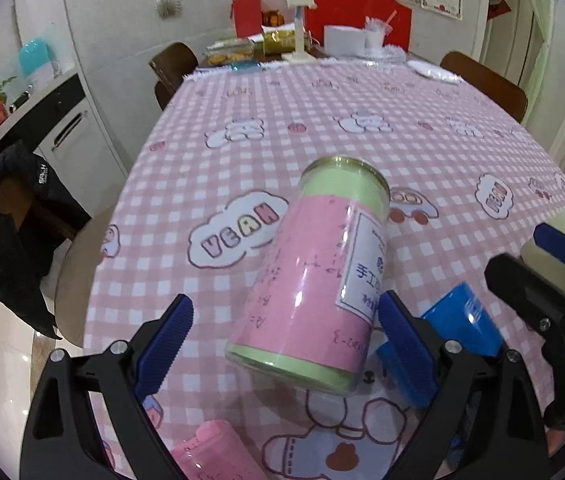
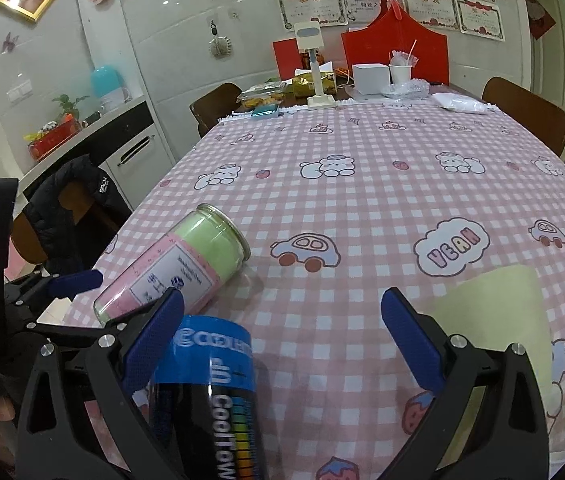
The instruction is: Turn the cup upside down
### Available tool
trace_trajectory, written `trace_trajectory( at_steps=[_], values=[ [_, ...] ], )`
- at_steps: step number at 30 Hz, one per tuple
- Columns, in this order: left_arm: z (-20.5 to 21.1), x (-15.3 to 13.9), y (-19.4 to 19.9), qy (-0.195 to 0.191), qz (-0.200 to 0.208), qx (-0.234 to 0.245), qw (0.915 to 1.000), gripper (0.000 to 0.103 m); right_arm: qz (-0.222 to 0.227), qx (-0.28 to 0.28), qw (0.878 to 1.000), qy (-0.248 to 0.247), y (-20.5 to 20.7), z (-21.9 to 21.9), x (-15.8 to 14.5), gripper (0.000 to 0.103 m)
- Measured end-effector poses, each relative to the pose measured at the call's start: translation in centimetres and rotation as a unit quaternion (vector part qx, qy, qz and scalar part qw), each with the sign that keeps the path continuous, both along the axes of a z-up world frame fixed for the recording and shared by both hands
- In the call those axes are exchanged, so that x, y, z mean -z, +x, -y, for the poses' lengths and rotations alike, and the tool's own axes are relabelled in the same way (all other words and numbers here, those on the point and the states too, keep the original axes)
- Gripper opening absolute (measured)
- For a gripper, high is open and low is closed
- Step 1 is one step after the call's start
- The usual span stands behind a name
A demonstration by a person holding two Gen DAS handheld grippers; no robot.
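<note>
Pink-and-green cup (image 1: pixel 318 276) tipped over between left gripper's (image 1: pixel 286 348) spread fingers, contents unseen, blue-topped can (image 2: pixel 210 396) upright beside right gripper (image 2: pixel 282 344), fingers spread, gingham tablecloth (image 2: pixel 362 200).

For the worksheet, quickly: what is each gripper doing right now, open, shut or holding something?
Left gripper: open, fingers either side of the tilted pink-and-green cup, grip not closed.
Right gripper: open, holding nothing; the blue can stands beside its left finger.

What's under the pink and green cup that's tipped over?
The cup lies over the pink checked tablecloth, between the left gripper's open fingers. Whatever is printed on the cloth right beneath it is hidden, and whether it touches the cloth is unclear.
</note>
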State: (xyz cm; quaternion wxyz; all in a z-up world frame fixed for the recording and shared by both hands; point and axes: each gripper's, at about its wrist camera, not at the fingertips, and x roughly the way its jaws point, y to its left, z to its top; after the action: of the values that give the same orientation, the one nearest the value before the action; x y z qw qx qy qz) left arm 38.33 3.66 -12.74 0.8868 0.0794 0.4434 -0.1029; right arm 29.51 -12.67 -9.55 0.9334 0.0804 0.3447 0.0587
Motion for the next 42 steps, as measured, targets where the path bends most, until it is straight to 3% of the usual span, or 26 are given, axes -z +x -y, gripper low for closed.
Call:
trace_trajectory(
  at_steps=[3,18,26,42],
  values=[
    [0.5,0.9,0.5,-0.014,-0.031,0.008,0.9994,0.079,-0.003,0.0,1.0,0.002,0.1,0.1,0.1,0.095],
    [0.9,-0.7,-2.6,-0.027,0.002,-0.001,0.9996,0.072,0.0,0.004,1.0,0.017,-1.1,1.1,-0.1,0.095],
    [0.8,-1.7,-8.6,-0.025,0.029,-0.024,0.999,0.07,0.012,-0.007,1.0,0.01,-4.8,1.1,-1.1,0.095],
    [0.8,0.7,-21.4,-0.086,0.046,-0.073,0.9926,0.07,0.004,-0.028,1.0,0.003,-13.4,1.3,-0.5,0.095]
  ],
)
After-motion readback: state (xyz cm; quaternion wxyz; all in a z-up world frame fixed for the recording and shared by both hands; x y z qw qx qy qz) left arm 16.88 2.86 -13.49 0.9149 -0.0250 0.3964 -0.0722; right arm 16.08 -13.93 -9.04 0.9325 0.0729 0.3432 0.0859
